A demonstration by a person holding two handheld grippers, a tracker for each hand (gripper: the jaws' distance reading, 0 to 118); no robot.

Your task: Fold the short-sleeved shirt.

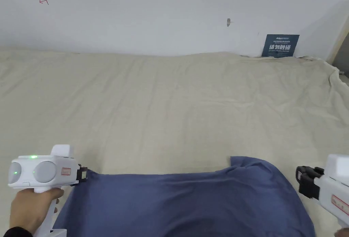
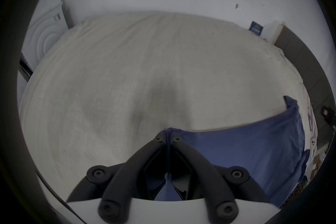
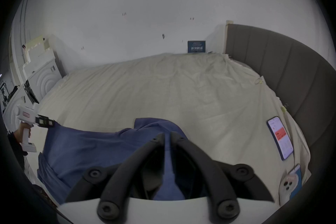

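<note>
Bed (image 1: pixel 170 105), beige sheet, takes up most of the head view; blue shirt (image 1: pixel 191 203) lies at its near edge, stretched L to R w/ a lump of cloth bunched up at the far R end. Biggest risk, imo: uneven pull. Left gripper (image 1: pixel 84 173) has its jaws clamped tight on the shirt's far L corner — left gripper view shows cloth pinched between the tips and a strip running back thru the gap. Right gripper (image 3: pixel 167 134) has jaws nearly together, narrow slot left; blue cloth shows in the slot but can't tell if it's actually pinched or just lying behind. In the head view it sits just beside the R edge, apart from the cloth. If L lifts or drags alone, shirt likely skews, R bunch stays rumpled, fold comes out crooked. Next risk: L grip is only on a small corner, so a hard tug could slip it out. Sheet is loose & wrinkled, could drag along w/ the shirt. Smallest: phone (image 3: pixel 280 137) lies on the sheet near the R edge, w/ a second one (image 3: pixel 291 184) closer in; a wide R swing or sheet drag could knock them.
</note>
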